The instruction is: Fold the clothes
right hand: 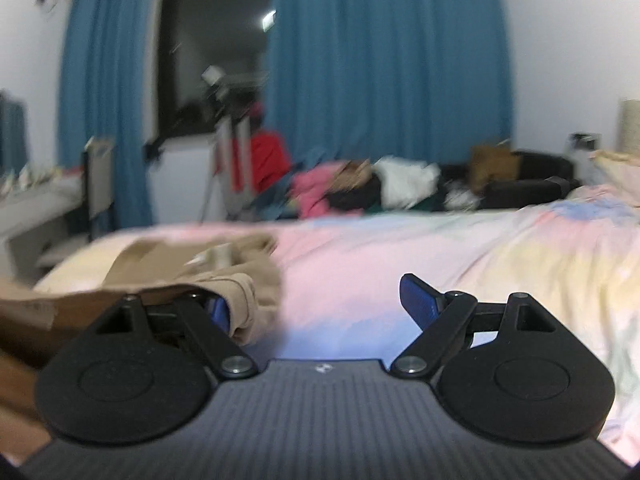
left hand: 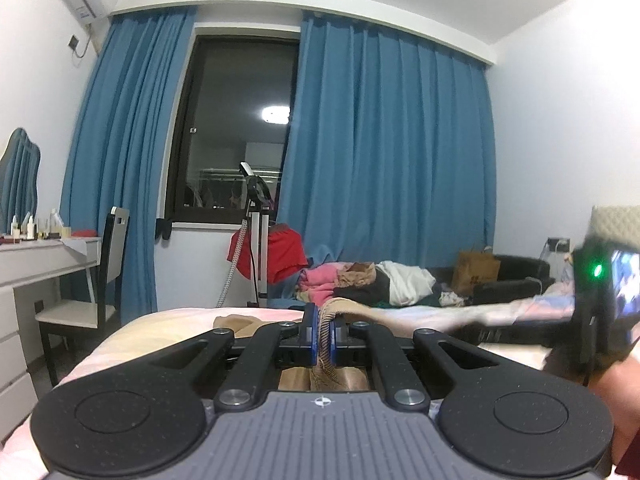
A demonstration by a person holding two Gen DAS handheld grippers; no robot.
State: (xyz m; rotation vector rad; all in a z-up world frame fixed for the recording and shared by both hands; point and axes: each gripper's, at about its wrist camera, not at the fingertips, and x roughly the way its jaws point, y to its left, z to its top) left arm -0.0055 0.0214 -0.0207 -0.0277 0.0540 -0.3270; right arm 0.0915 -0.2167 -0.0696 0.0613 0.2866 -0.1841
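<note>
A tan garment (left hand: 340, 308) of soft, ribbed-edged cloth lies on the pastel-quilted bed (right hand: 400, 248). The left tool (left hand: 325, 338) pinches its thick hem between blue pads (held level, low over the bedding). The right tool (right hand: 320, 308) stands wide apart, the cloth draped against its left finger.

My left gripper (left hand: 320, 340) has matte black linkage arms, 2 round black discs at the base, silver screw heads at the pivots, blue pads (left hand: 311, 334) on the fingers and a ribbed grey body with a small white crosshair mark. My right gripper (right hand: 324, 308) matches: black arms, blue fingertips (right hand: 418, 302), grey ribbing. Bare skin of my right hand (left hand: 612, 392) shows beside a dark red sleeve.
</note>
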